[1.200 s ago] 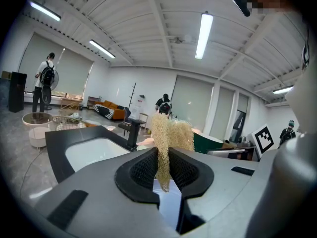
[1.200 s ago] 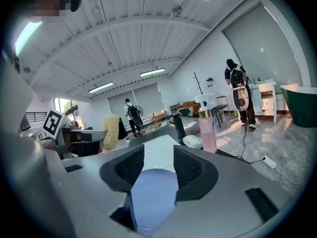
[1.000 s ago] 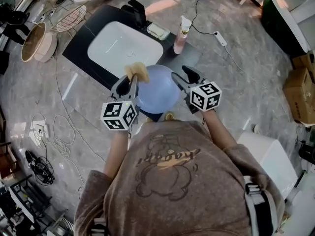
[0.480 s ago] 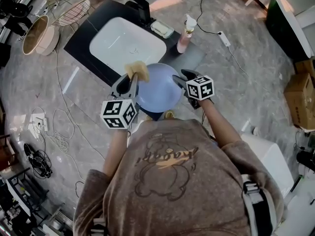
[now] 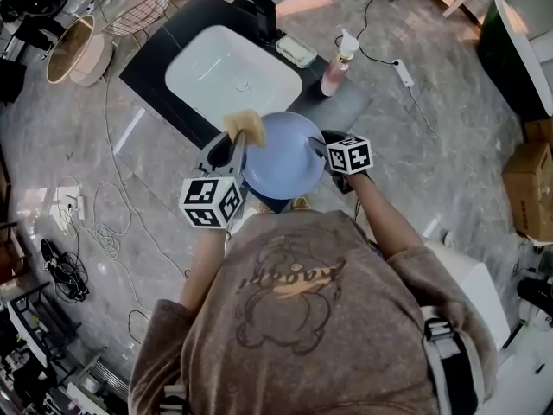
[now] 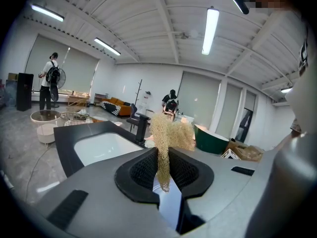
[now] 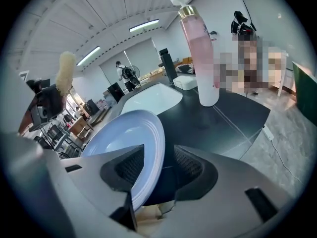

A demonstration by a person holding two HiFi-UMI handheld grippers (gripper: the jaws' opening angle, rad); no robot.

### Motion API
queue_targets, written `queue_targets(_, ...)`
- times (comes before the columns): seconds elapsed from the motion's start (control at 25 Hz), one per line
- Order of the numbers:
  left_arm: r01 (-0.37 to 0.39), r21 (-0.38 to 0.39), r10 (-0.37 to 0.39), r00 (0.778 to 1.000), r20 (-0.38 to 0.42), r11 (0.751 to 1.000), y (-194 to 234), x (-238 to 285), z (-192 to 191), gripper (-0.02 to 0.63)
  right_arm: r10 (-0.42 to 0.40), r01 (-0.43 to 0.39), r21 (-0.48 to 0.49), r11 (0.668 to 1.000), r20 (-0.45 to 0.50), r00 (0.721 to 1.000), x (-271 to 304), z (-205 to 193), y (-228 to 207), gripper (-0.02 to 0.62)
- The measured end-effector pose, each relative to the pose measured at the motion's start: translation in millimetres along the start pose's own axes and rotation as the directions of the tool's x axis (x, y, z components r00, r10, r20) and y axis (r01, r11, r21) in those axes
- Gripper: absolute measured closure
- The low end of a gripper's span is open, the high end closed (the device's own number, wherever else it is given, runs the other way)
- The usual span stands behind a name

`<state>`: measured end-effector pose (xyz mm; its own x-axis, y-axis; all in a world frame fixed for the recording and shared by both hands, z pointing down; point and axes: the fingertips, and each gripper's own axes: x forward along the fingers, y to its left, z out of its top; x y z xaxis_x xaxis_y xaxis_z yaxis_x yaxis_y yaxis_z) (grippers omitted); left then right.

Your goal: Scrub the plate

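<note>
Seen from the head view, two grippers are held out ahead of the person's chest, one marker cube on each.

Left gripper (image 5: 232, 143): fingers clamped on one tan mesh scrubber (image 5: 244, 124). The mesh is pinched flat between the pads and fluffs out beyond the tips (image 6: 171, 133). It sits at the 10 o'clock edge of the plate.

One pale blue plate (image 5: 281, 158), lying between the two grippers, over the near edge of the dark counter (image 5: 151, 63).

Right gripper (image 5: 318, 143): at the plate's 3 o'clock. Its jaws have just been closing, with the plate rim (image 7: 148, 148) between them. One pad is against the rim's face, and the other stands a little clear, so the grip is not yet tight.

Further out, at 11 o'clock from the plate: one white basin (image 5: 233, 80) sunk in the counter, and one black faucet (image 5: 263, 11) behind it.

At 1 o'clock: one pink pump bottle (image 5: 335, 67), upright on the counter, well apart from the plate.
</note>
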<state>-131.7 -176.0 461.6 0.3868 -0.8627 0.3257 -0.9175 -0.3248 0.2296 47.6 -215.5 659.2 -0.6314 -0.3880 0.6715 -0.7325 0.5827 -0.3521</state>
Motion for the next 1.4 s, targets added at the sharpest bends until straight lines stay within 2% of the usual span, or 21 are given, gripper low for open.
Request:
queue_targets(0.16,-0.008,-0.001,0.008,1.0,-0.001,1.0,3,-1,-1,0.543,-0.005,0.005,0.0,1.0,-0.024,1.0,5,-5,0,0.425)
queue_targets(0.4,-0.008,-0.002,0.008,1.0,0.001,1.0,3,0,-1,0.543,-0.048,0.046,-0.044,0.998,-0.062,0.997,6,-7,-7,0.483)
queue_targets(0.64,-0.003,-0.015,0.003,1.0,-0.002,1.0,2,2,-4,0.543,-0.064,0.059,-0.054,0.997,-0.091,0.994,8,-8,-8,0.486)
queue_targets(0.72,-0.002,-0.017,0.002,1.0,-0.001,1.0,1,0,-3,0.543,-0.051,0.049,-0.017,0.999,-0.098,0.994,7,-8,-6,0.532)
queue_targets(0.88,0.005,-0.011,-0.005,1.0,0.0,1.0,0,0,-2,0.543,0.006,0.001,0.127,0.992,-0.053,0.999,1,-2,-3,0.561)
queue_targets(0.96,0.007,-0.01,-0.007,1.0,0.001,1.0,2,1,-2,0.543,0.028,-0.024,0.161,0.987,-0.023,0.999,-2,6,0,0.573)
queue_targets(1.4,0.034,-0.016,-0.033,0.999,0.027,0.999,-6,3,10,0.543,0.012,-0.017,0.135,0.991,0.034,0.999,-28,36,19,0.572)
